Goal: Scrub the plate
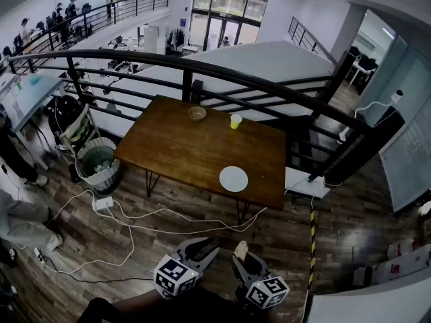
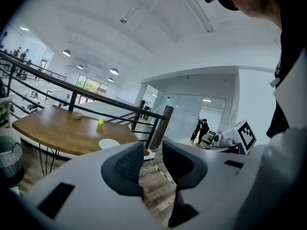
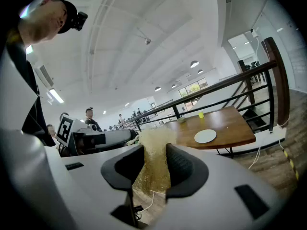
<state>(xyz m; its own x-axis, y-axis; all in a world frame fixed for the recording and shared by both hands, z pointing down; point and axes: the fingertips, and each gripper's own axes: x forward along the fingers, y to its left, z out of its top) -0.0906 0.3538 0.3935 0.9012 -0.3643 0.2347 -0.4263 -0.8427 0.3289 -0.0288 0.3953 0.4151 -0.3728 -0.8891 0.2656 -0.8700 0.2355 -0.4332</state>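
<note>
White plate [image 1: 233, 178] sits on the wooden table [image 1: 168, 147]; right gripper [image 1: 244, 258] pinches a yellow sponge [image 3: 153, 159], left gripper [image 1: 202, 249] spread, empty.

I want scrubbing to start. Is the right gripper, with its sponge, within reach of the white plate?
Probably not yet. The right gripper, shut on the sponge, hangs over floor short of the table bearing the plate. Nothing blocks the way; stepping closer should do.
</note>
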